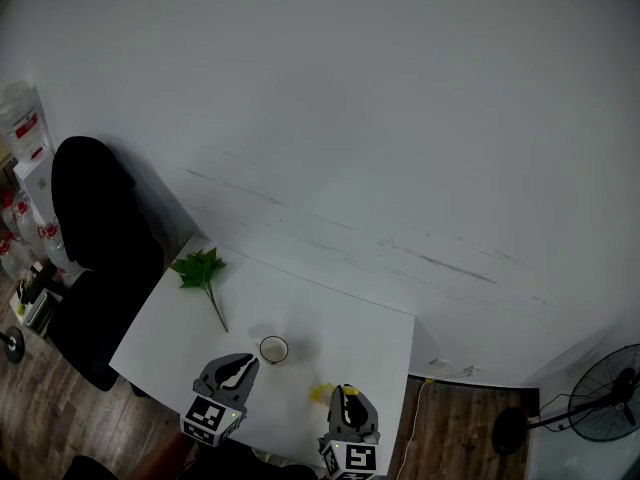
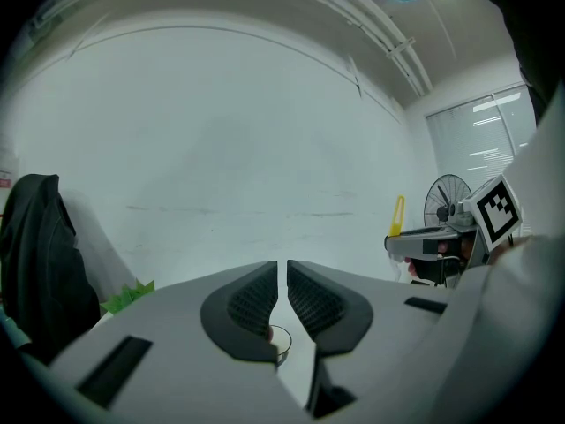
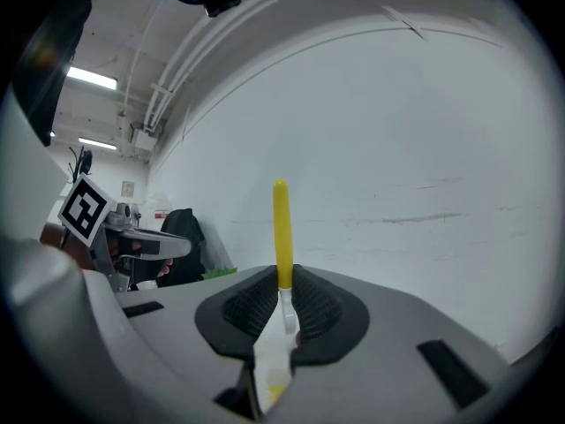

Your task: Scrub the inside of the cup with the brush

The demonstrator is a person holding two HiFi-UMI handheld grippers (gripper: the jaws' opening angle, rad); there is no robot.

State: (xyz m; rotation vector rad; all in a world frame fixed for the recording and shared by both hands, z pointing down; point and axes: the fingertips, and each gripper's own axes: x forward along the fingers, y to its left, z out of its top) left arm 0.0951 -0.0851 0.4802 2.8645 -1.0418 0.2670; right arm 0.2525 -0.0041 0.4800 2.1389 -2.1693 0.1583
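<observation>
Scrubbing is not yet begun: the right claw (image 3: pixel 282 276) clamps the brush (image 3: pixel 281 228), apart from the cup (image 1: pixel 273 349), while the left claw (image 2: pixel 282 281) sits nearly closed beside it.

White tabletop (image 1: pixel 340 333), rectangular, its far edge up against the wall. Both my tongs hang over its near edge: left tongs (image 1: pixel 250 362), right tongs (image 1: pixel 343 392).

Two things lie on it.

Cup (image 1: pixel 273 349): small, pale, dark rim, upright with its mouth up. It stands right at the tips of my left tongs, ahead of my right tongs and off to their left.

Leafy green sprig (image 1: pixel 204 276): flat on the surface, well beyond my left tongs and to their left. Leaves point to the far left corner; the thin stem trails back toward the cup and stops short of it.
</observation>
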